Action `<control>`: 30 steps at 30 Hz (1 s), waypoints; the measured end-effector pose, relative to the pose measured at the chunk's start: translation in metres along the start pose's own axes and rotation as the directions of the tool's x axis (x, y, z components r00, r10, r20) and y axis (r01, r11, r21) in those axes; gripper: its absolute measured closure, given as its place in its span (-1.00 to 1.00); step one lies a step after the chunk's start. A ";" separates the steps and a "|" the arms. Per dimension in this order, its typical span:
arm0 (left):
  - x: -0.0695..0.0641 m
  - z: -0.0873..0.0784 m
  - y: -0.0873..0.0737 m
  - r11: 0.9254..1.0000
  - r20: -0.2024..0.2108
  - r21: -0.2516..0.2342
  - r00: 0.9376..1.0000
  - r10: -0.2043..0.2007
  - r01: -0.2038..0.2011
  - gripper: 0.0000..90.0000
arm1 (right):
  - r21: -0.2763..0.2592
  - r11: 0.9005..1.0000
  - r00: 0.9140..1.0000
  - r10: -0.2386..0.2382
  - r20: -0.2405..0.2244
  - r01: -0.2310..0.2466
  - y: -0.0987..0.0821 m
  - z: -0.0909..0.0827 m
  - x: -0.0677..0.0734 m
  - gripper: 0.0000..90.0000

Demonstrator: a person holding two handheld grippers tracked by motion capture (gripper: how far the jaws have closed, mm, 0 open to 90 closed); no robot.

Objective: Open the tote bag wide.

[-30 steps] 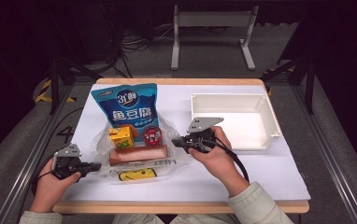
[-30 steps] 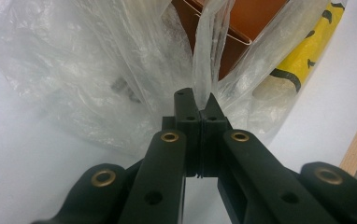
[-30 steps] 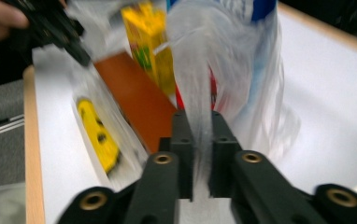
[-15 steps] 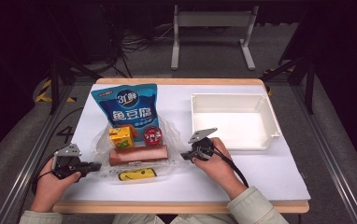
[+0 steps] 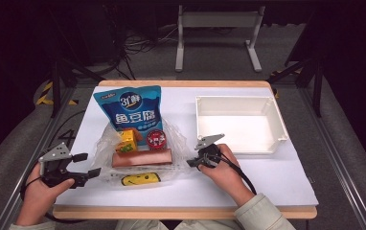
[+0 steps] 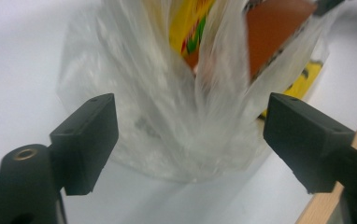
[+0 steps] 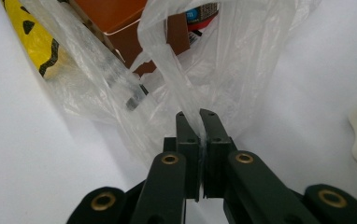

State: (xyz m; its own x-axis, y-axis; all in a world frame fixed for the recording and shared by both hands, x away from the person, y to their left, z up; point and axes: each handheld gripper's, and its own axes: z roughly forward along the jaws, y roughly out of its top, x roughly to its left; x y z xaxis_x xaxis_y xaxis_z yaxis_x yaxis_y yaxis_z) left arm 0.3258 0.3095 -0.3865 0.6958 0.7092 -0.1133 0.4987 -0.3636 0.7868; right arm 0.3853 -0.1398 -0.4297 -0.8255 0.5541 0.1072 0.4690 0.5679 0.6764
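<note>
A clear plastic bag [image 5: 177, 145] lies on the white table [image 5: 267, 182]. It holds a blue snack pouch [image 5: 131, 112], a yellow carton [image 5: 127, 140], a red-lidded can [image 5: 156, 139], a long brown box [image 5: 142, 157] and a yellow smiley item [image 5: 134, 179]. My left gripper [image 5: 87, 164] is at the bag's left end. Its jaws have just been opening and stand wide [image 6: 190, 135], with the bag's plastic [image 6: 167, 116] between them, untouched. My right gripper [image 5: 190, 163] is at the bag's right edge, shut [image 7: 195, 114] on a fold of the plastic [image 7: 242, 56].
A white rectangular tray [image 5: 238, 98] stands at the right back of the table, close behind my right hand. The table's wooden front edge [image 5: 181, 212] runs just before both hands. A metal stand [image 5: 217, 28] is on the floor beyond the table.
The left gripper's jaws have gone from shut on the bag's left end to wide open, and the hand rose slightly. The right gripper sank to the table at the bag's right edge.
</note>
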 end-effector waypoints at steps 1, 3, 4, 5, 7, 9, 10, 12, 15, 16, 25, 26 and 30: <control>-0.002 -0.002 0.002 1.000 -0.007 -0.013 1.000 0.010 -0.010 -0.63 | 0.000 1.000 1.000 -0.001 0.000 0.001 0.000 0.000 0.000 0.96; -0.008 -0.006 0.009 1.000 -0.013 -0.023 1.000 0.019 -0.020 -0.62 | 0.000 1.000 1.000 -0.002 0.000 0.002 0.000 0.000 0.000 0.95; -0.011 -0.007 0.012 0.999 -0.020 -0.027 0.999 0.035 -0.036 -0.62 | 0.000 1.000 1.000 0.001 -0.001 -0.001 0.000 0.000 0.000 0.95; -0.015 -0.007 0.016 0.998 -0.031 -0.037 0.999 0.042 -0.044 -0.62 | -0.001 1.000 1.000 0.001 -0.001 -0.001 0.000 0.001 0.000 0.95; -0.021 -0.005 0.024 0.997 -0.034 -0.045 0.997 0.065 -0.067 -0.63 | 0.001 1.000 1.000 -0.001 -0.002 0.001 0.001 0.001 0.001 0.95; -0.025 -0.001 0.033 0.994 -0.054 -0.061 0.995 0.087 -0.090 -0.66 | 0.001 1.000 1.000 -0.003 -0.004 0.003 0.001 0.001 0.001 0.94; -0.026 0.001 0.037 0.993 -0.071 -0.069 0.993 0.093 -0.098 -0.66 | 0.001 1.000 1.000 -0.003 -0.004 0.003 0.001 0.001 0.001 0.94; -0.027 0.006 0.042 0.992 -0.074 -0.072 0.993 0.095 -0.100 -0.70 | -0.001 1.000 1.000 -0.002 -0.006 0.002 0.001 0.001 0.001 0.94; -0.027 0.015 0.048 0.992 -0.080 -0.070 0.992 0.102 -0.108 -0.72 | -0.004 1.000 1.000 0.000 -0.005 0.000 0.001 0.000 0.000 0.93; -0.027 0.019 0.049 0.992 -0.086 -0.065 0.991 0.107 -0.113 -0.72 | -0.005 1.000 1.000 0.000 -0.005 0.000 0.001 0.000 0.000 0.93; -0.004 0.032 0.044 0.996 -0.163 -0.001 0.982 0.091 -0.093 0.56 | -0.007 1.000 1.000 0.002 -0.003 -0.002 0.002 0.000 0.001 0.91; 0.000 0.031 0.041 0.996 -0.173 0.001 0.981 0.087 -0.088 0.69 | -0.008 1.000 1.000 0.000 -0.002 0.000 0.001 -0.001 0.001 0.91; 0.013 0.033 0.030 0.998 -0.208 0.037 0.976 0.057 -0.051 0.93 | -0.011 1.000 1.000 0.002 -0.003 -0.002 0.001 -0.001 0.001 0.91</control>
State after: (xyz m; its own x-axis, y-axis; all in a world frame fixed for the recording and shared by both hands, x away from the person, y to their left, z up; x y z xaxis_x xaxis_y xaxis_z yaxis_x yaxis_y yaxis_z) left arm 0.3665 0.2876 -0.3849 0.6004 0.7974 0.0610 0.4816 -0.4214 0.7684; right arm 0.3848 -0.1389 -0.4280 -0.8254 0.5536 0.1104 0.4672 0.5602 0.6840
